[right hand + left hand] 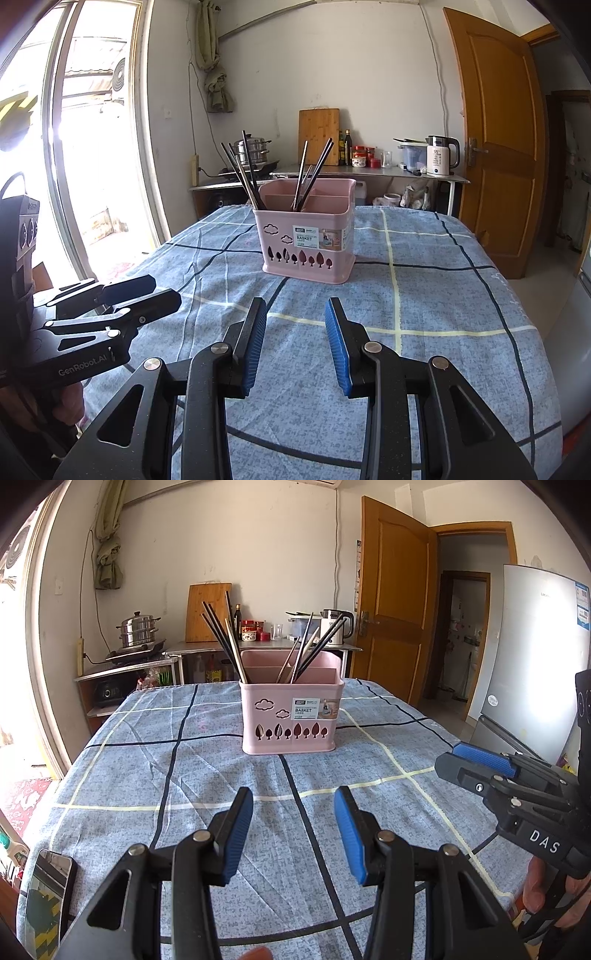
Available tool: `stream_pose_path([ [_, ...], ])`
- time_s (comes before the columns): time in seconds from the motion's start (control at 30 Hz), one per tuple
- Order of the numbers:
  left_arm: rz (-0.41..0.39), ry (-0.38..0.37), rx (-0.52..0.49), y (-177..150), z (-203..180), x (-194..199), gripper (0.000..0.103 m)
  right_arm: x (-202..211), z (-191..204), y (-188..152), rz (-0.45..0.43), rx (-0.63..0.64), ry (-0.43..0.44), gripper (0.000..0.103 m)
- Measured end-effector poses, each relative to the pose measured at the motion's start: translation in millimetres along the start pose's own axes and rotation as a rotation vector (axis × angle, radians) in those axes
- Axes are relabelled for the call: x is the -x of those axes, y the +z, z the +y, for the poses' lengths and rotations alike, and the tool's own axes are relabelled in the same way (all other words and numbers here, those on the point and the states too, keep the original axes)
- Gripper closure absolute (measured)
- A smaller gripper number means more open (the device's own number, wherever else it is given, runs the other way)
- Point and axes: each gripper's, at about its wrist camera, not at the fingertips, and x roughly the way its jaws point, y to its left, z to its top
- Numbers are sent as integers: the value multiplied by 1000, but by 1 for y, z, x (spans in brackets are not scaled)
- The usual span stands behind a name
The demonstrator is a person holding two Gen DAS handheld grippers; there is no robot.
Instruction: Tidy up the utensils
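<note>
Pink utensil basket upright near the middle of the table, on a blue checked cloth, with cloud and tree cut-outs along its front wall and a white label on the front right. Inside, divided into compartments. Dark chopsticks leaning left out of the left-hand compartment, with one pale stick among them; a second bundle of dark and pale sticks leaning right out of the rear compartment (exact count of sticks not readable). Front compartment: contents not visible from here.

Left gripper low over the cloth, well short of the basket, blue pads apart with only bare cloth between them, nothing held. Right gripper likewise over the cloth on the near side of the basket, pads apart, nothing between them. Each tool visible at the edge of the other's view: side by side, not touching.

Phone flat on the cloth at the near left corner of the table, screen up, well away from the basket.

Behind the table: a metal counter with a wooden cutting board propped against the wall, bottles and red-lidded jars, a white kettle, and a steel steamer pot on a burner. Wooden door open at the right; grey fridge at the far right in the left wrist view.
</note>
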Motion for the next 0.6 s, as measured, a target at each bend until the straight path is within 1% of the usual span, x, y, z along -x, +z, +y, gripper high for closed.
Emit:
stream_pose_path([
  [0.6,3,11,1,-3,-3,-2,55,0,0,0,1,0,-1,69],
])
